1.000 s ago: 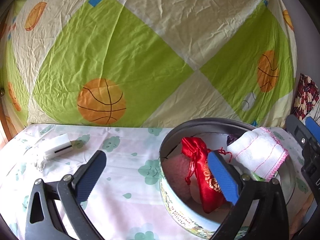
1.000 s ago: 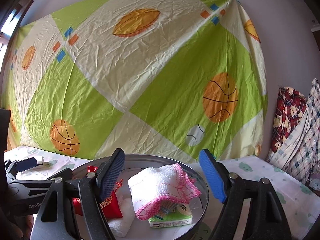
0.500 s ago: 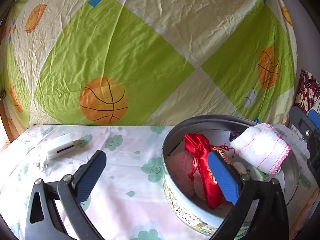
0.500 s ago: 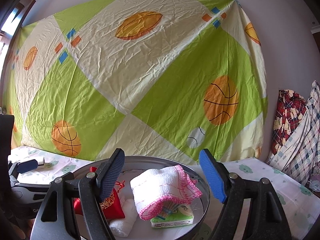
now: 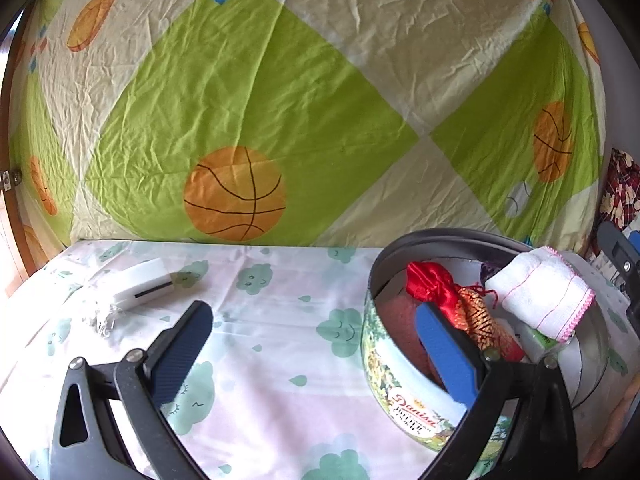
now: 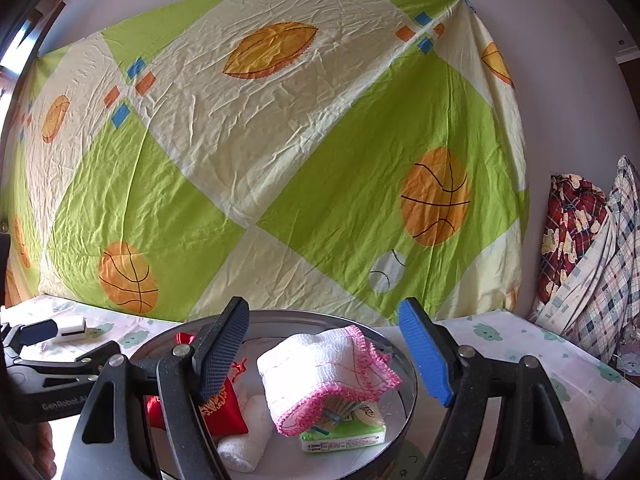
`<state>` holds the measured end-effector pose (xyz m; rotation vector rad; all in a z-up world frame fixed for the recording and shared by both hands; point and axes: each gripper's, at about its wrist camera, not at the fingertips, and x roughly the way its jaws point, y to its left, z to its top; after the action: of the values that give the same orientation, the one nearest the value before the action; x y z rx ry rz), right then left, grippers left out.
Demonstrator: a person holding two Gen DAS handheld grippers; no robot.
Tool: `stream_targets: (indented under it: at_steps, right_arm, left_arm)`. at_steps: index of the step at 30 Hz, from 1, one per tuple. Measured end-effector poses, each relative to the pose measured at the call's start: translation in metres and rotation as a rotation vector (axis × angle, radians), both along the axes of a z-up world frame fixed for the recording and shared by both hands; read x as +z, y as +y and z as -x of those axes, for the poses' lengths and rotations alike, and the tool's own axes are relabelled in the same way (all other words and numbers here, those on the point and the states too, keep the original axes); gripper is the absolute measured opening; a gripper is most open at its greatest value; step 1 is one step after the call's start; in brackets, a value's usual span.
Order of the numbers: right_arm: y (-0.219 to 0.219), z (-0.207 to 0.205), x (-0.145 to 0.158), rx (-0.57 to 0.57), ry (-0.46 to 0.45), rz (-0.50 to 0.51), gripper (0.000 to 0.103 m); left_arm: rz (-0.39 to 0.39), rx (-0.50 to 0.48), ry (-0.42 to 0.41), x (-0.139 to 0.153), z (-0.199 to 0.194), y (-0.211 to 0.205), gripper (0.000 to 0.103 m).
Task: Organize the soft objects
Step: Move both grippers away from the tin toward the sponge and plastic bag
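Observation:
A round Danisa cookie tin (image 5: 400, 396) stands at the right of the table and holds a red satin pouch (image 5: 434, 286), a folded white cloth with pink trim (image 5: 540, 298) and something pink under them. In the right wrist view the tin (image 6: 406, 392) also holds the cloth (image 6: 320, 364), the pouch (image 6: 224, 404), a green tissue pack (image 6: 344, 436) and a white roll (image 6: 244, 448). My left gripper (image 5: 316, 344) is open and empty, just left of the tin. My right gripper (image 6: 324, 348) is open and empty above the tin.
A white sponge block (image 5: 142, 286) lies at the table's back left beside a crumpled white net (image 5: 102, 312). A basketball-print sheet (image 5: 280, 120) hangs behind the table. Plaid fabrics (image 6: 580, 256) pile up at the right.
My left gripper has drawn back and left, away from the tin, so more of the tin's side shows. My right gripper has risen slightly. Both stay open.

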<state>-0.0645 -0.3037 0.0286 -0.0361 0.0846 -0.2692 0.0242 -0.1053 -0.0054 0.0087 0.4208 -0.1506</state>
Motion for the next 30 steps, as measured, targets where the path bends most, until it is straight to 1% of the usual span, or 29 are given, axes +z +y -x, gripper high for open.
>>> stream_targets:
  at_steps: [3, 6, 9, 11, 15, 19, 24, 28, 30]
  right_arm:
    - [0.0, 0.001, 0.0, -0.029, -0.005, 0.007, 0.079]
    - [0.001, 0.007, 0.001, -0.075, -0.028, 0.015, 0.079]
    - [0.005, 0.014, 0.002, -0.12, -0.051, 0.025, 0.079]
    - [0.008, 0.017, 0.002, -0.121, -0.05, 0.017, 0.079]
    - [0.024, 0.019, 0.002, -0.131, -0.044, 0.043, 0.079]
    - [0.045, 0.015, 0.0, -0.103, -0.025, 0.036, 0.079]
    - [0.083, 0.006, -0.003, -0.049, -0.02, 0.023, 0.079]
    - [0.118, -0.006, -0.007, 0.012, -0.006, 0.03, 0.079]
    - [0.134, -0.014, -0.009, 0.045, 0.006, 0.022, 0.079]
  left_arm:
    - [-0.004, 0.01, 0.003, -0.001, 0.0, 0.01, 0.103]
    - [-0.014, 0.015, 0.01, -0.001, -0.001, 0.021, 0.103]
    - [-0.046, 0.034, 0.012, -0.002, -0.005, 0.036, 0.103]
    - [-0.064, 0.053, 0.017, -0.003, -0.009, 0.048, 0.103]
    - [-0.069, 0.088, 0.02, -0.004, -0.019, 0.079, 0.103]
    - [-0.045, 0.12, 0.045, -0.006, -0.031, 0.112, 0.103]
    - [-0.036, 0.165, 0.056, -0.008, -0.044, 0.149, 0.103]
    - [0.002, 0.194, 0.081, -0.011, -0.053, 0.179, 0.103]
    - [0.033, 0.206, 0.109, -0.014, -0.057, 0.195, 0.103]
